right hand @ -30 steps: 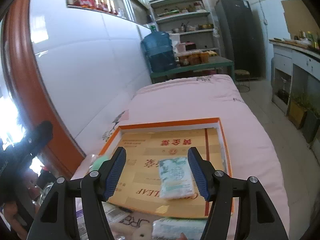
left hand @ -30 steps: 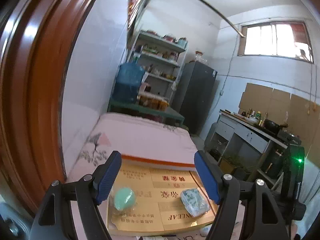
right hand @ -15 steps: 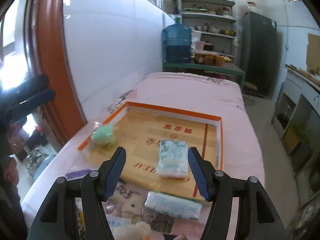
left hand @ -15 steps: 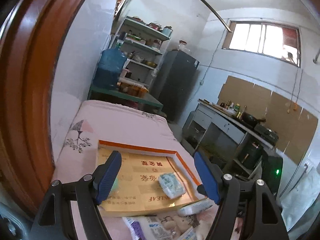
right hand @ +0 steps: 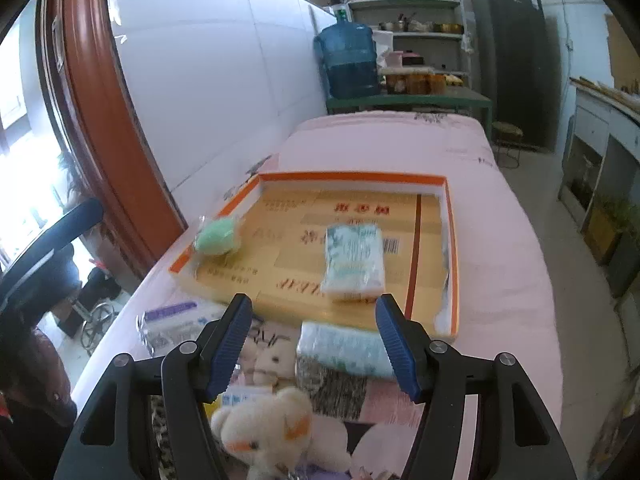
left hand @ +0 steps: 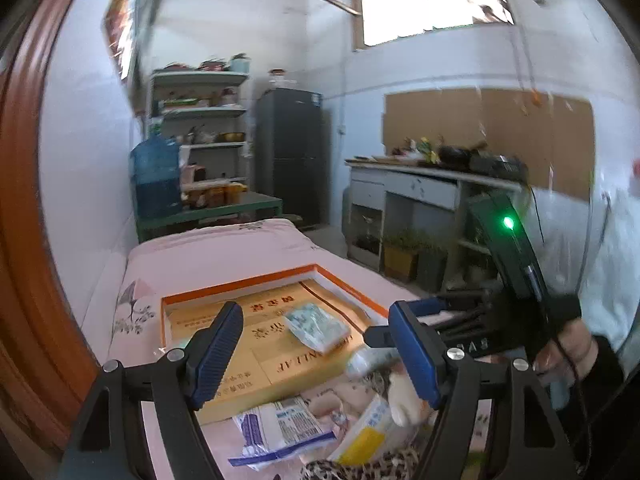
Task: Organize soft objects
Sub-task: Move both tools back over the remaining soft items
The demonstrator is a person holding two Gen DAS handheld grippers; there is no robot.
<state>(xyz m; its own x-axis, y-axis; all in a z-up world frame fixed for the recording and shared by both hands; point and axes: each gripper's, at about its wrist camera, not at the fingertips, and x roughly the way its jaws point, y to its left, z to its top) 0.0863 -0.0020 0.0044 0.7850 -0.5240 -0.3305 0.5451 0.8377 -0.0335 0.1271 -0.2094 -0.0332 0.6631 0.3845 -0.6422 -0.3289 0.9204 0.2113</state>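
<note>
Pulling back from the orange-rimmed tray, both grippers spread wide and carrying nothing, bringing unsorted items into view: tissue pack and plush bear lying outside the near edge. Leaving tissue pack and green ball inside, with bare floor between.

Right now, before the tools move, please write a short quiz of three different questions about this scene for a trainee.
1. True or false: the right tool is shut on the plush bear.
2. Which lies inside the orange-rimmed box? A) the plush bear B) the tissue pack C) the purple-striped packet
3. Fill in: the green soft ball sits in the box near its ____ wall, as the right wrist view shows it.

Key: 1 false, both tools, also the left tool, are open and empty. 2 B. 3 left.
</note>
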